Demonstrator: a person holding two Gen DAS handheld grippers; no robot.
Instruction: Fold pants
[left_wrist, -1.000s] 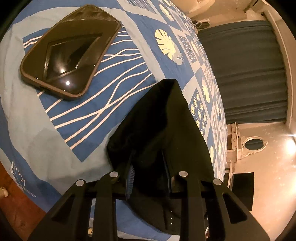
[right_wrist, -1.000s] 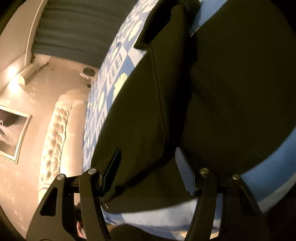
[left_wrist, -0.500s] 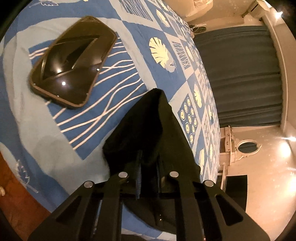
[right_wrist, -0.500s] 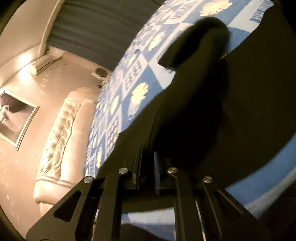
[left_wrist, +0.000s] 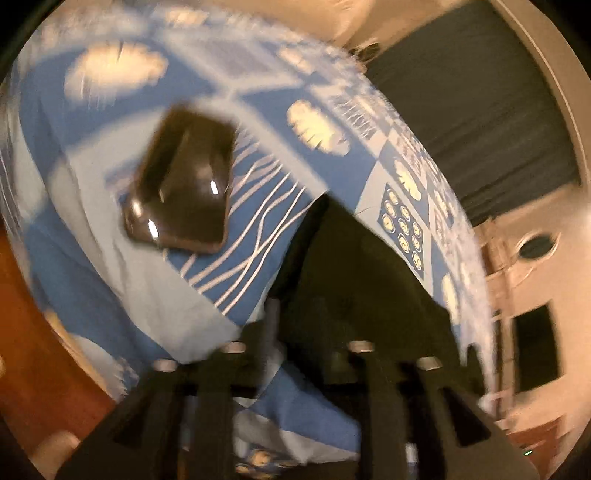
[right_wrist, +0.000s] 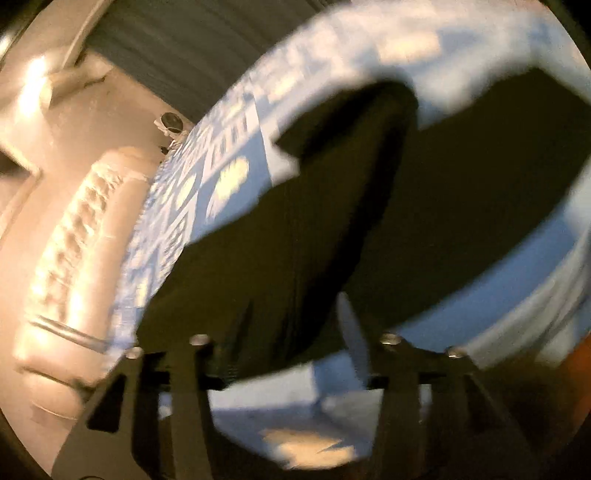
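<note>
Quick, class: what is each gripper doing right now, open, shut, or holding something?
Left gripper: open, holding nothing; the black pants lie just ahead.
Right gripper: open, fingers either side of the pants' edge, not clamped.

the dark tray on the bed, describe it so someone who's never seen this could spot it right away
Start from the blue patterned bedspread in the left wrist view. On its wavy white-line patch, left of the black pants, lies a dark tray. Unlike the matte pants, it is rigid, glossy and round-cornered, with glints of light.
</note>
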